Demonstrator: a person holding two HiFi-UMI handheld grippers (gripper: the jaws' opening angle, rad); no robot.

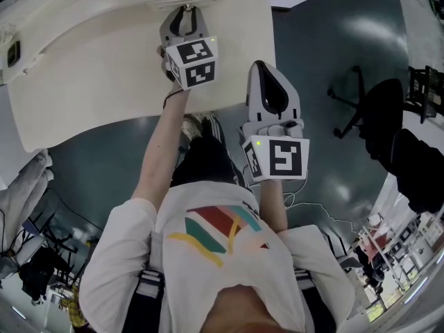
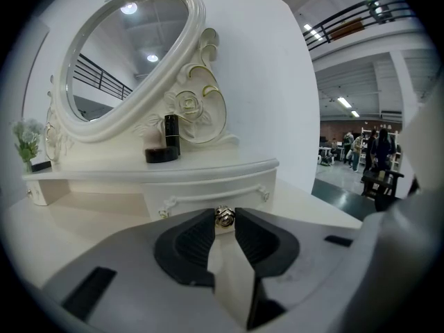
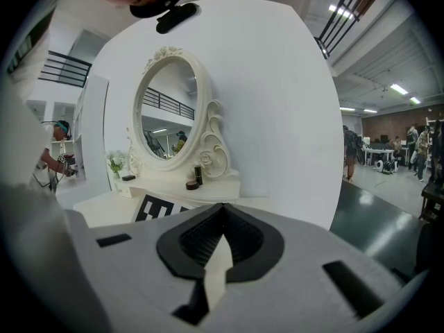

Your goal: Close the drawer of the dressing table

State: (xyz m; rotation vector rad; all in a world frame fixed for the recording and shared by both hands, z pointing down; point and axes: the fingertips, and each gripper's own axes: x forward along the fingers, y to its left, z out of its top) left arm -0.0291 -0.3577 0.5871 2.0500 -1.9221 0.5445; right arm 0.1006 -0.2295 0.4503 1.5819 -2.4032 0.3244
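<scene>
Closing is not finished, as far as I can judge: the small drawer (image 2: pixel 201 194) under the mirror (image 2: pixel 125 54) is sitting on the table (image 1: pixel 104 82), and in the head view its front is looking slightly proud of the shelf edge (hard to be sure, everything is white on white). So the push home is what is left. The left gripper (image 1: pixel 186 12) is reaching forward over the table, arm stretched out and nearly straight, nose tilting a bit downward, and its jaws are pinching the drawer's small metal knob (image 2: pixel 224 216), pads pressing on either side of it. The right gripper (image 3: pixel 223 207) is doing nothing for the task: its jaws are pressed together at the tips with nothing between them, and it is hanging lower and closer to the body, just off the table's right edge over the dark floor (image 1: pixel 326 137), pointing roughly toward the mirror. Both elbows are staying close in front of the torso, wrists straight.
</scene>
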